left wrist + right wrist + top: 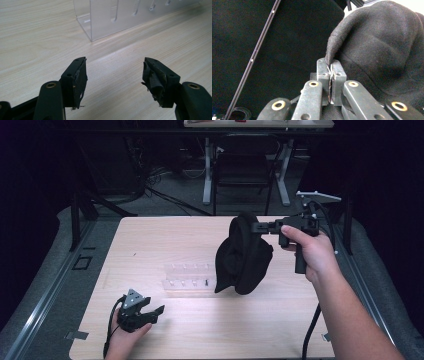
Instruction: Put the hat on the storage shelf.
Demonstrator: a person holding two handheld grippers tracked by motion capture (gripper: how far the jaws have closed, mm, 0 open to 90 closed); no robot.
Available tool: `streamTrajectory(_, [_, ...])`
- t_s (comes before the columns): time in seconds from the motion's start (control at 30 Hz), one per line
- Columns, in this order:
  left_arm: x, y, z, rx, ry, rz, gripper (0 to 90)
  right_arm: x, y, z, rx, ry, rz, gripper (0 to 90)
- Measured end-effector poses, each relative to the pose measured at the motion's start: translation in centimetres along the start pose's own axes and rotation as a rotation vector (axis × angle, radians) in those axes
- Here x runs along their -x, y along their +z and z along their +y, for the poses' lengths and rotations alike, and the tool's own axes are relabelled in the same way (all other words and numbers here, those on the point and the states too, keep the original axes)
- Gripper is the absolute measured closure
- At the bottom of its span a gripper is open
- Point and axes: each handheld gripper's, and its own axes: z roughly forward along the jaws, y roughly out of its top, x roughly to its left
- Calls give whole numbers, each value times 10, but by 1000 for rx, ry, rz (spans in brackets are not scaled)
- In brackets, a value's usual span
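Right of centre in the high view, the right gripper point(257, 226) has its fingers pinching a black cloth hat point(243, 255) above the tabletop point(150, 245), while the left gripper point(155, 312), lower left, has its fingers spread with nothing between them.

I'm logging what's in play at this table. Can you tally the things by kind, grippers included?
Black fabric hat: 1, hanging from the shut right gripper
Clear plastic rack: 1, on the table
Grippers: 2, the left gripper open with nothing between its jaws
Total: 4
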Motion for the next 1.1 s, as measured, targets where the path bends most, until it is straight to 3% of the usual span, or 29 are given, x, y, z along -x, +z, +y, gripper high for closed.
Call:
streamTrajectory(0.53, [-1,0,0,-3,-5,-3,364,6,30,12,-1,17,0,882])
streamTrajectory(1.1, [0,0,1,2,-5,-8,364,11,45,19,14,26,-22,882])
